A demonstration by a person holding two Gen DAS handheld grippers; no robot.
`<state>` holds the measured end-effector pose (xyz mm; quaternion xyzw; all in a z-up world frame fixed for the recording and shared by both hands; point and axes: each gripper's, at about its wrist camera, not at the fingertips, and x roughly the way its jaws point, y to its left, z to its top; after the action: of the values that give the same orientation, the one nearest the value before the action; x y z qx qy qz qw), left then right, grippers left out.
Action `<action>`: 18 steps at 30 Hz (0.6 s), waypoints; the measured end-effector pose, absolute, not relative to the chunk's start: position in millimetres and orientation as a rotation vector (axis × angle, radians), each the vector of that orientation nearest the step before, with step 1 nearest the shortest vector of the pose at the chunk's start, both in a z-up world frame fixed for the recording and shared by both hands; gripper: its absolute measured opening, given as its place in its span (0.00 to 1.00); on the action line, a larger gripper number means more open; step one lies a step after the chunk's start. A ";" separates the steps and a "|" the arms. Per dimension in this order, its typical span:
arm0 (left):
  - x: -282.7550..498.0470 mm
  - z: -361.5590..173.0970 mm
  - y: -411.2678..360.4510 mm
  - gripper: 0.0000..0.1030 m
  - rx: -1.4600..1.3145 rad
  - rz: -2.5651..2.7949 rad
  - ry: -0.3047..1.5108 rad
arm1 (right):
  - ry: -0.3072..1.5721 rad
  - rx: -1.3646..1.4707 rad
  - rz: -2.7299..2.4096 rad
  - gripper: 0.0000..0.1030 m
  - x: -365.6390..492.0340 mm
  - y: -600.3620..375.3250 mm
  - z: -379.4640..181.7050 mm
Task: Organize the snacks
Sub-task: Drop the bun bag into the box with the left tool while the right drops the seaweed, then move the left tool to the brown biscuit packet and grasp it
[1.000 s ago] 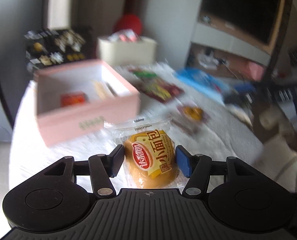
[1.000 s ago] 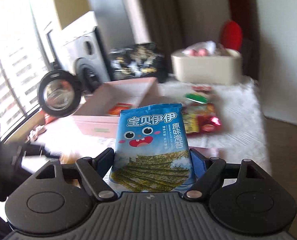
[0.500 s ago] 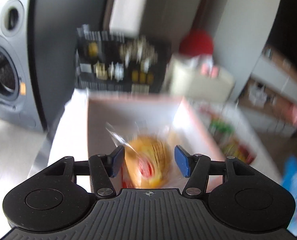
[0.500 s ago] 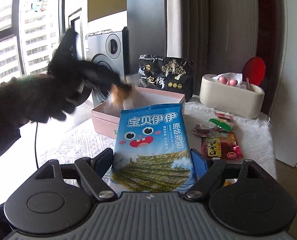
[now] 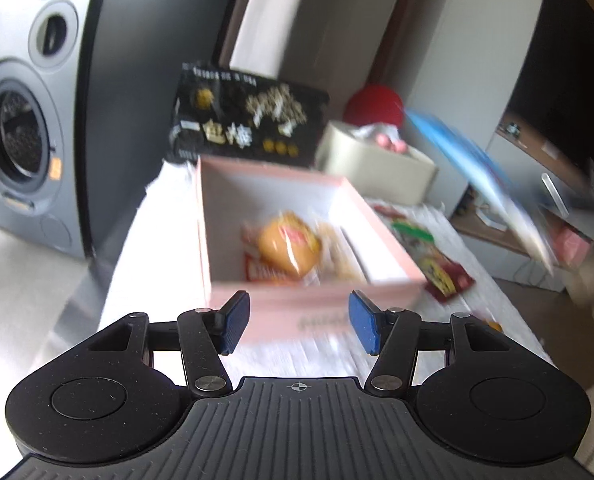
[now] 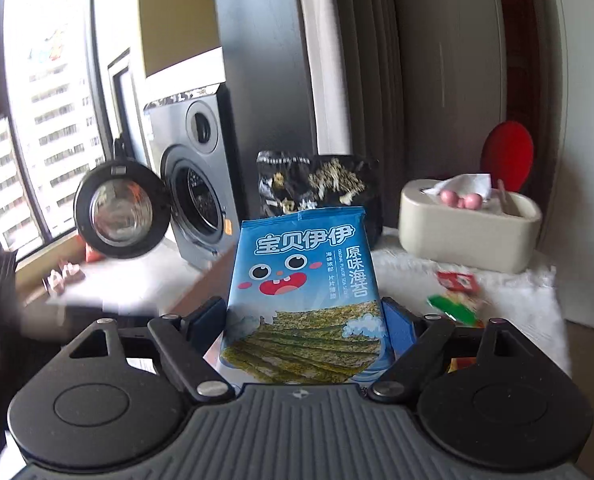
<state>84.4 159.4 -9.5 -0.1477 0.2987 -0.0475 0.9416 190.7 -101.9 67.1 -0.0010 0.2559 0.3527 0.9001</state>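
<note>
A wrapped yellow bun (image 5: 289,246) lies inside the open pink box (image 5: 377,220) on top of other packets. My left gripper (image 5: 299,320) hangs open just in front of the box's near wall, with nothing between its blue pads. My right gripper (image 6: 303,320) is shut on a blue seaweed pack (image 6: 303,272), held upright above the table. The same pack (image 5: 469,160) shows as a blue blur at the right of the left wrist view.
A black snack bag (image 5: 249,120) stands behind the box, with a cream tissue box (image 6: 469,232) to its right. Loose red and green packets (image 5: 437,264) lie on the white cloth right of the box. A washing machine (image 5: 21,140) stands to the left.
The left gripper carried the bun over the pink box, let it go inside and drew back. The right gripper rose with the seaweed pack still held.
</note>
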 end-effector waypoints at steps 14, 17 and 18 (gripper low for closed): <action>75.7 -34.7 158.1 0.58 -0.346 -0.139 0.619 | 0.819 0.120 0.728 0.85 296.3 7.2 35.3; 78.6 -35.3 149.9 0.58 -0.345 -0.151 0.623 | 0.731 0.043 0.688 0.85 281.4 -20.3 43.5; 79.3 -35.0 143.8 0.58 -0.338 -0.164 0.629 | 0.697 0.005 0.671 0.85 274.5 -32.7 45.9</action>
<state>79.3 143.8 -35.0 -0.1653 0.3074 -0.0801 0.9337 274.5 -32.7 45.9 0.0024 0.3350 0.3227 0.8852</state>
